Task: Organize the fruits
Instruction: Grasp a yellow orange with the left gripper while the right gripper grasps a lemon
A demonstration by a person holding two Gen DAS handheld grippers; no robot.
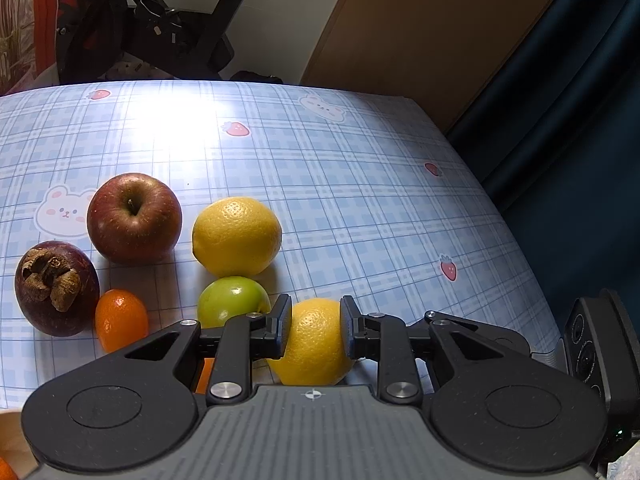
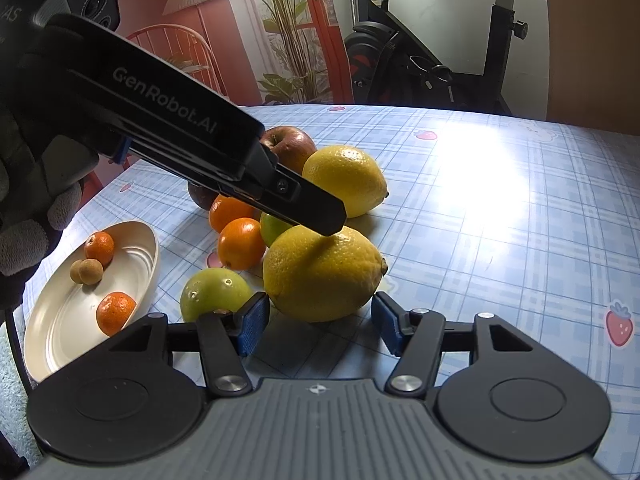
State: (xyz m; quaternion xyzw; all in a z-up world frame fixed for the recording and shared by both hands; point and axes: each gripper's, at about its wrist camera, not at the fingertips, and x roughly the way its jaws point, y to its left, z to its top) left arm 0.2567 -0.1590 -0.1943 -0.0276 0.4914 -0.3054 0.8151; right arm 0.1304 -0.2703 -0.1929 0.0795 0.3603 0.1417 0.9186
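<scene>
Blue-and-white plaid oilcloth with printed strawberries and bear faces covers the counter (image 1: 360, 200); strong glare across its far half.

Left gripper (image 1: 314, 330): black pads pressed on both flanks of the near lemon (image 1: 314, 344), low on the counter. In the right wrist view the same lemon (image 2: 324, 276) rests on the cloth with a left fingertip (image 2: 324, 216) on its top. Skin bright yellow, pebbled, glossy, nipple end pointing to the right of that view.

Right gripper (image 2: 318, 322): blue-padded jaws spread apart, one on each side of the near lemon's front, neither pad touching it. Nothing held.

White oval dish (image 2: 52, 344) at the left counter edge, tilted toward the camera. It holds two small mandarins (image 2: 116, 312) and two tan longans (image 2: 82, 272), the longans touching each other.

Loose fruit, by size:
- Red apple (image 1: 134, 218), dull red with yellowish flecks, stem cavity up, beyond the cluster.
- Second lemon (image 1: 237, 236), just right of the apple in the left wrist view, behind the near lemon.
- Mangosteen (image 1: 56, 288), dark purple, dried brown calyx on top, left of the apple.
- Green fruit (image 1: 230, 300), smooth and shiny, kind unclear, just beside the left gripper's left finger; another like it (image 2: 214, 294) sits behind the right gripper's left pad.
- Kumquat-like orange fruit (image 1: 120, 320), oval, between mangosteen and green fruit.

Gloved hand (image 2: 28, 216) holds the left gripper's body.
</scene>
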